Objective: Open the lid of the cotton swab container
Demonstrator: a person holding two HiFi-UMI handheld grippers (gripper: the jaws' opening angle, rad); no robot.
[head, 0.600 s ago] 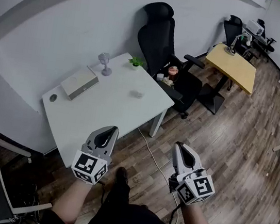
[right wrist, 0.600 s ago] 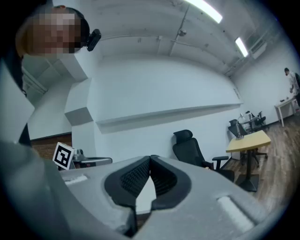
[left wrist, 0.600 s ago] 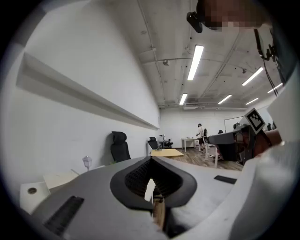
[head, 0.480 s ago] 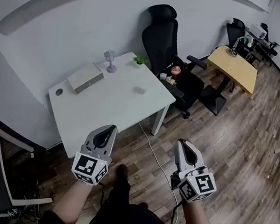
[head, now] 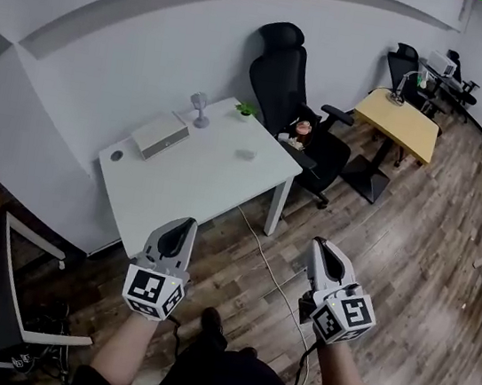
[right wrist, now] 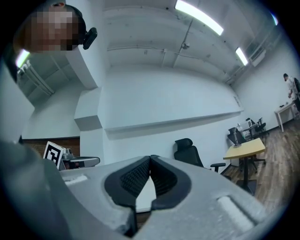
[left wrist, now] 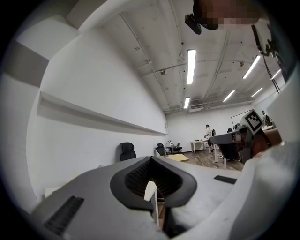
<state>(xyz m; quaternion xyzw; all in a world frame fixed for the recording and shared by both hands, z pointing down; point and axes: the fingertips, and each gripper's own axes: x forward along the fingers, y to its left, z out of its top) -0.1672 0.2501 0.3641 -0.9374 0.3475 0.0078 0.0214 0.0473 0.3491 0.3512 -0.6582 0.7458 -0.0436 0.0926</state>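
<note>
We stand a little back from the white table [head: 189,190], and we place everything against it. Our left gripper [head: 191,222] hangs level off the table's near edge, over the wood floor [head: 407,284], with its jaws pressed together and nothing between them. Our right gripper [head: 318,242] is beside it, further to the right of the table and out past its near right leg [head: 277,209]. Its jaws are also together and empty. Neither gripper touches the table or anything on it. A small pale thing, which we take to be the cotton swab container [head: 246,154], sits on the table toward its right side, well apart from both grippers. It is too small for us to tell how its lid stands. At the table's far edge lie a flat white box [head: 161,135], a small grey stand with a round head [head: 200,108] and a little green plant [head: 246,108] at the far right corner. A black office chair [head: 288,69] stands just beyond that corner. A yellow desk [head: 401,121] sits further off to the table's right. A pale cable [head: 260,257] runs across the floor from under the table's near right side.
</note>
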